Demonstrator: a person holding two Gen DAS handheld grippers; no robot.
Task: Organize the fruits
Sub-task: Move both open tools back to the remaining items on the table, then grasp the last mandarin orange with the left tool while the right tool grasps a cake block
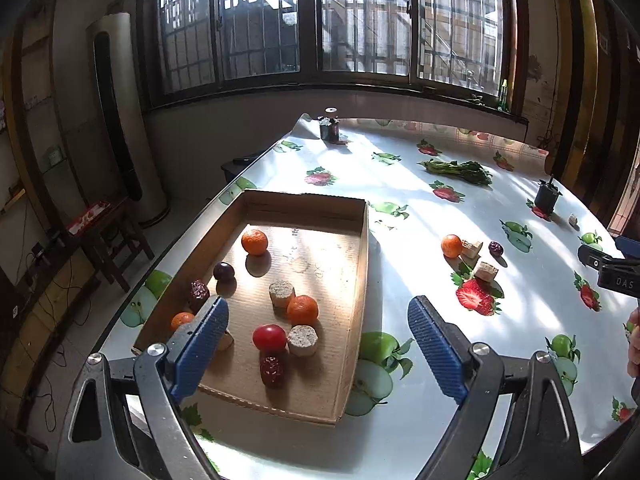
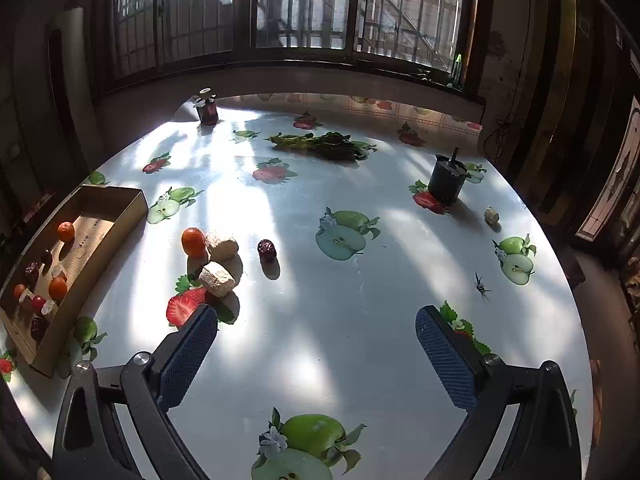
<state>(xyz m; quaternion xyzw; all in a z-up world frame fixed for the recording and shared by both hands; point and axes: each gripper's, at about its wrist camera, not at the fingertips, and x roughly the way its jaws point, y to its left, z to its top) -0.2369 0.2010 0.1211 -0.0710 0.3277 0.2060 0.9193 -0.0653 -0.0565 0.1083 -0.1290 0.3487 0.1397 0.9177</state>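
A shallow cardboard tray [image 1: 362, 240] lies on the fruit-print tablecloth. In it are three oranges [image 1: 254, 241], a red tomato [image 1: 269, 337], dark dates [image 1: 272, 369], a dark plum [image 1: 223, 271] and beige round pieces [image 1: 281, 293]. My left gripper [image 1: 318, 304] hovers open over the tray's near end, holding nothing. To the tray's right, loose on the cloth, lie an orange [image 2: 193, 242], two beige chunks [image 2: 222, 245] [image 2: 216, 279] and a date [image 2: 267, 249]. My right gripper [image 2: 316, 314] is open above bare cloth, nearer than those pieces and to their right.
A bundle of leafy greens [image 2: 320, 145] lies at the back, a dark jar [image 2: 208, 110] at the far left corner, and a black cup [image 2: 447, 180] at the right. A small beige bit [image 2: 491, 215] and an insect-like speck [image 2: 481, 287] lie near the round table's right edge.
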